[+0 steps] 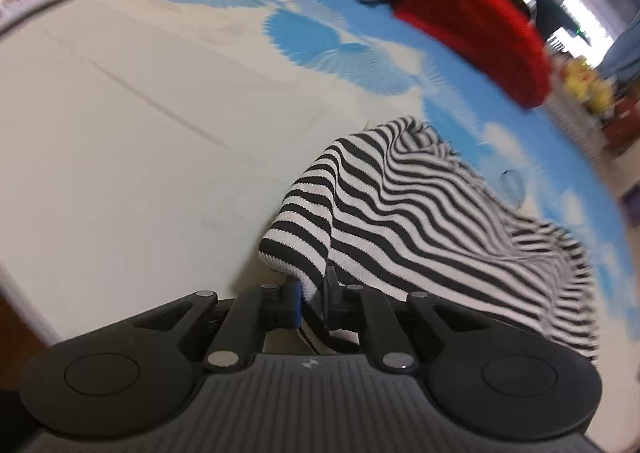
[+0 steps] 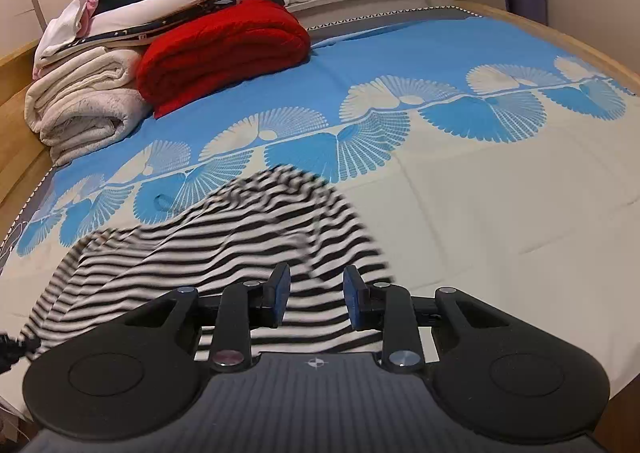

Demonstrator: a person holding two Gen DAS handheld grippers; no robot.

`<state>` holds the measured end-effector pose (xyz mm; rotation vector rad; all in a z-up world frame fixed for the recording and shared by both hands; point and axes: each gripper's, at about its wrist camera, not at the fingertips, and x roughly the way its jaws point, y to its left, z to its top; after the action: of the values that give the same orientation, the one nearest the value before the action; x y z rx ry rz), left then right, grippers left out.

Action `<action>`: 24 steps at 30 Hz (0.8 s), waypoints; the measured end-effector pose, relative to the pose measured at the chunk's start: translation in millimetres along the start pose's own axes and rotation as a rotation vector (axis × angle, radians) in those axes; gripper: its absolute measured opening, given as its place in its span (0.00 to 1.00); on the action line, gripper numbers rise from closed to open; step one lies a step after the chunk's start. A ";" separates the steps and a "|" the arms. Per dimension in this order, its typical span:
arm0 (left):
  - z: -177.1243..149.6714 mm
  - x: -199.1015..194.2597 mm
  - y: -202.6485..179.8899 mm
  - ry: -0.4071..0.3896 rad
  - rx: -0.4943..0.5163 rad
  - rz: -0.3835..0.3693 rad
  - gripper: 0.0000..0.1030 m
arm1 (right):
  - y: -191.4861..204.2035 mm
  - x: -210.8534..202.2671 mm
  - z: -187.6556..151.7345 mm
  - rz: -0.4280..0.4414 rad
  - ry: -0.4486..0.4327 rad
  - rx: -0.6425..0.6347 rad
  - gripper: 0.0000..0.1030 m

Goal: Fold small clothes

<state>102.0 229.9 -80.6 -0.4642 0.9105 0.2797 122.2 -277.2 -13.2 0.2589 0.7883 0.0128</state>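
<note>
While my left gripper [image 1: 314, 299] clamps a near corner of the striped top [image 1: 400, 197] heaped on the bedspread [image 1: 120, 133], my right gripper [image 2: 316, 295] hovers unclenched; it should grab another edge.

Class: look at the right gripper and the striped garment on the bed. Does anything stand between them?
Nothing visible does. The right gripper hangs open directly over the striped garment, with only air between. The left gripper is shut on its edge.
</note>
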 end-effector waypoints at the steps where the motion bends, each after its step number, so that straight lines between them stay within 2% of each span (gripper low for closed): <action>1: 1.2 -3.9 -6.9 -0.004 0.031 0.038 0.10 | -0.4 -0.2 1.0 -0.001 -0.003 0.002 0.29; 4: 8.3 -23.7 -38.2 -0.047 0.118 0.086 0.10 | -1.5 -0.6 3.7 -0.013 -0.012 0.002 0.29; 6: 13.1 -40.6 -70.2 -0.093 0.175 0.060 0.10 | -3.7 -1.8 5.7 -0.024 -0.022 0.002 0.29; 9: 14.0 -65.7 -132.1 -0.158 0.284 -0.054 0.10 | -11.7 -5.8 9.3 -0.032 -0.037 0.019 0.29; 12: -0.2 -84.4 -200.9 -0.191 0.417 -0.216 0.09 | -25.7 -11.0 13.8 -0.033 -0.055 0.063 0.29; 16: -53.0 -98.9 -285.9 -0.178 0.598 -0.452 0.09 | -47.5 -19.2 18.7 -0.057 -0.088 0.123 0.29; 18: -86.0 -94.2 -319.5 -0.137 0.670 -0.559 0.09 | -59.8 -22.6 20.3 -0.079 -0.103 0.152 0.29; 20: -118.5 -75.3 -346.6 -0.035 0.749 -0.627 0.11 | -71.6 -24.5 21.4 -0.098 -0.110 0.185 0.29; 22: -145.2 -41.6 -364.1 0.150 0.806 -0.639 0.14 | -81.1 -25.6 22.1 -0.106 -0.112 0.213 0.29; 23: -152.8 -30.5 -365.7 0.198 0.819 -0.618 0.14 | -84.0 -25.1 21.9 -0.107 -0.111 0.222 0.29; 24: -153.0 -25.0 -363.8 0.214 0.825 -0.605 0.13 | -86.0 -24.0 22.5 -0.105 -0.107 0.226 0.29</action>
<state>135.4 -162.4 -43.8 0.0189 0.9618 -0.6946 113.7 -368.1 -1.4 0.4284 0.6956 -0.1884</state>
